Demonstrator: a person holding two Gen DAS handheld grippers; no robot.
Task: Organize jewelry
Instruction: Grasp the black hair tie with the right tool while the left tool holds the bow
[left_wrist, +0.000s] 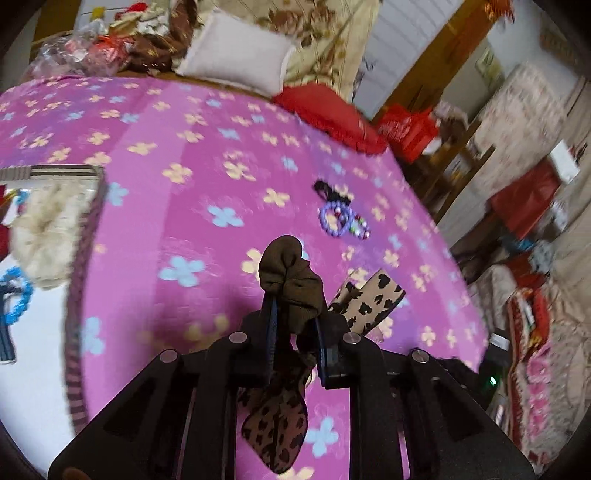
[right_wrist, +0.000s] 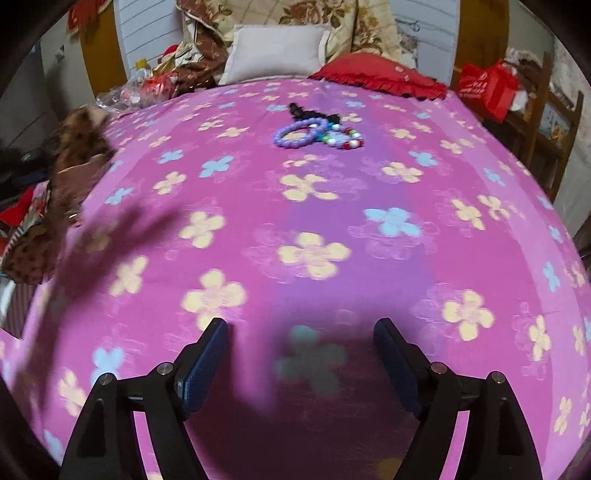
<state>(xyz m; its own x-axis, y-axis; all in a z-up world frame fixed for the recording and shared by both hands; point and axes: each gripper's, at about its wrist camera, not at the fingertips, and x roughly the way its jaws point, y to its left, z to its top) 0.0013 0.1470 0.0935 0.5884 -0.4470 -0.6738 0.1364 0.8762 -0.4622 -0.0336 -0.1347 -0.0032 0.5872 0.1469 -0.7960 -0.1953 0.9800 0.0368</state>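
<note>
The left gripper (left_wrist: 295, 314) is clamped on a brown leopard-print scrunchie (left_wrist: 288, 284), lifted over the pink flowered bedspread (left_wrist: 177, 122). The right gripper (right_wrist: 301, 354) hangs with fingers wide apart and nothing between them. Farther off lie a purple bead bracelet (left_wrist: 334, 219) and a multicoloured one (right_wrist: 345, 138), touching. No legible writing.

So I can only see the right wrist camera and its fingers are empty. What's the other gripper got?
Observer: The left gripper is shut on a brown leopard-print hair tie.
Operator: Is there a box anywhere?
Observer: Yes, a striped box at the left of the left wrist view, holding a cream fluffy scrunchie.
Operator: Anything else in it?
Observer: A blue beaded bracelet.
</note>
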